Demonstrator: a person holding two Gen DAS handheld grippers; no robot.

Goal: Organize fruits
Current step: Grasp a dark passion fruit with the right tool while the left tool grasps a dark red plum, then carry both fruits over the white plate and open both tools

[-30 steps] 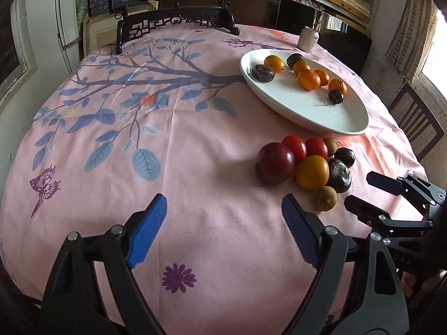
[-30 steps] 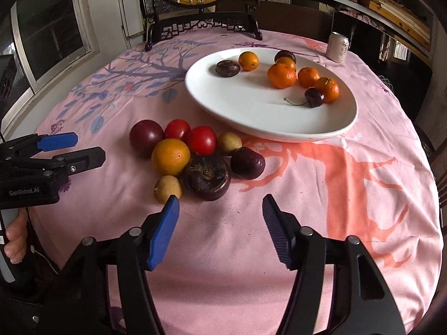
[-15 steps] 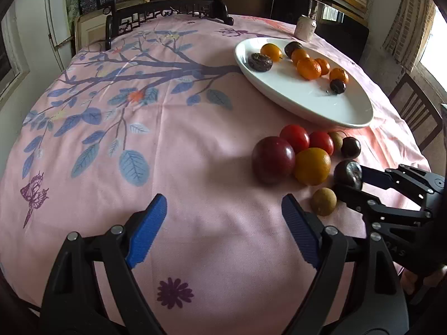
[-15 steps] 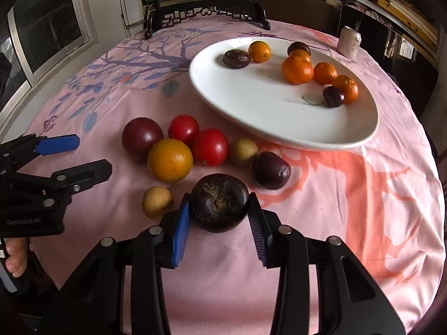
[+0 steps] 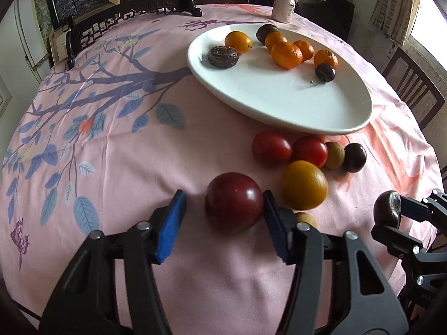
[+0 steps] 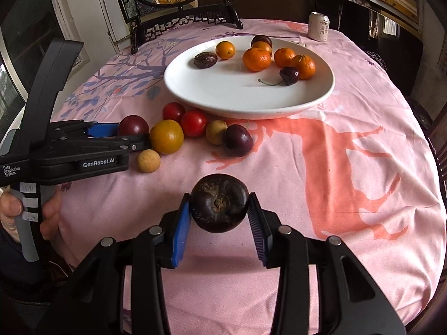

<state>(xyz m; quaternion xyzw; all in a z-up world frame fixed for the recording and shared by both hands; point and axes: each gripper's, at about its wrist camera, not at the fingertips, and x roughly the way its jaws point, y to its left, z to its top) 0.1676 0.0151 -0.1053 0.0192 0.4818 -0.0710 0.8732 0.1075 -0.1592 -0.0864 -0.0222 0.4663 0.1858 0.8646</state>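
Note:
My right gripper is shut on a dark purple mangosteen and holds it above the cloth; it also shows in the left wrist view. My left gripper is open around a dark red plum: the right pad touches it, the left pad stands apart. Beside the plum lie an orange, two red tomatoes, a tan longan and a dark plum. A white plate behind them holds several oranges and dark fruits.
A round table with a pink tree-print cloth. A drink can stands behind the plate. A carved dark stand is at the far edge. A small longan lies near the left gripper. Chairs stand at the right.
My left gripper moved forward and closed in around the dark red plum. My right gripper lifted the mangosteen and drew it back from the fruit cluster.

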